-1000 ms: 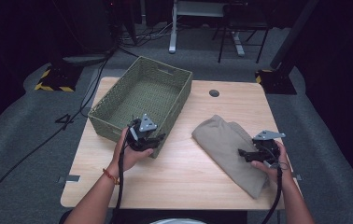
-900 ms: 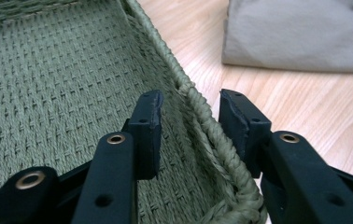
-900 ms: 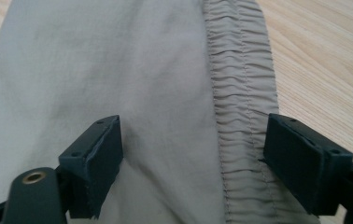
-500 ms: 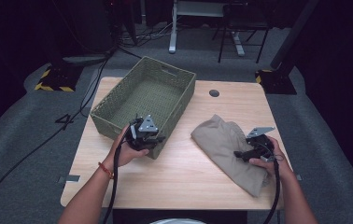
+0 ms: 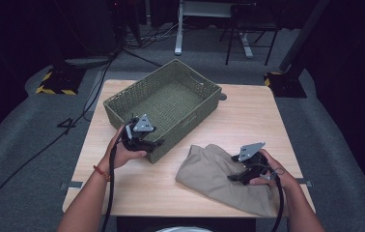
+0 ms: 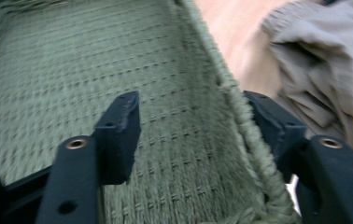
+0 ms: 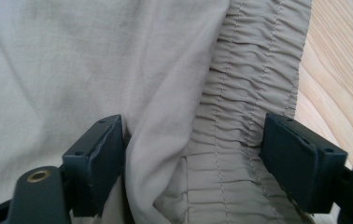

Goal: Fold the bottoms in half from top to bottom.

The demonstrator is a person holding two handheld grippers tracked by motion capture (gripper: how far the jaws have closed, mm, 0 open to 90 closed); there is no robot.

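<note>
two grippers work at a light wooden table [image 5: 248, 108]. the left gripper [image 5: 147, 141] sits at the near corner of the green woven basket [image 5: 171, 99]; in the left gripper view its jaws straddle the basket's braided rim [image 6: 244, 126], one inside against the woven wall and one outside, with a gap on either side, so they are released; they have just been opening. the basket rests on the far left part of the table, turned at an angle. the right gripper [image 5: 236, 176] lies on the beige garment [image 5: 209, 169], which is crumpled on the near right of the table, just beside the basket's corner. in the right gripper view its jaws stand spread over the gathered elastic waistband [image 7: 244, 93], fabric between them, not clamped.
</note>
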